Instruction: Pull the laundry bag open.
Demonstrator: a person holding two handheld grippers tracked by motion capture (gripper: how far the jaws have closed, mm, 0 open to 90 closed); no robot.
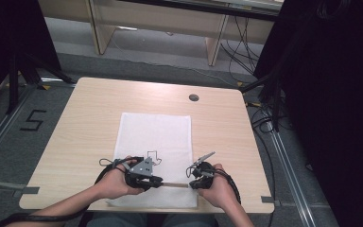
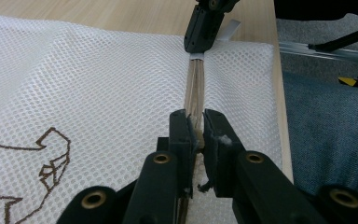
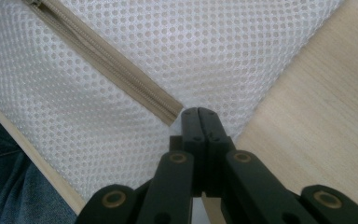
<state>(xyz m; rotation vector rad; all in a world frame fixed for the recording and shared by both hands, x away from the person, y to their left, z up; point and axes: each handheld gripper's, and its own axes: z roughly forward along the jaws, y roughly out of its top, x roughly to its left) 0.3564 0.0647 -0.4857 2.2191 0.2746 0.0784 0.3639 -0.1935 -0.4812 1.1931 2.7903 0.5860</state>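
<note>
Item: white mesh bag (image 1: pixel 155 142), zippered, at the table's (image 1: pixel 85 118) near edge.
Beige zipper (image 2: pixel 195 84) runs along that edge between grippers: left gripper (image 2: pixel 195 128) pinches its left end, right gripper (image 3: pixel 199 116) clamps the right end at the bag's corner.

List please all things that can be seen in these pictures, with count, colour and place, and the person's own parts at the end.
mesh bag: one, white, with a brown line drawing, flat on the middle of the table toward the near edge.
zipper: one, beige, along the near end of the mesh bag, running between the two grippers.
table: one, light wood, centre of the high view.
cable hole: one, dark, round, far right part of the table.
floor number 5: one, black, on the grey floor left of the table.
left hand-held gripper: one, black, closed on the zipper at its left part.
right hand-held gripper: one, black, shut at the zipper's right end.
</note>
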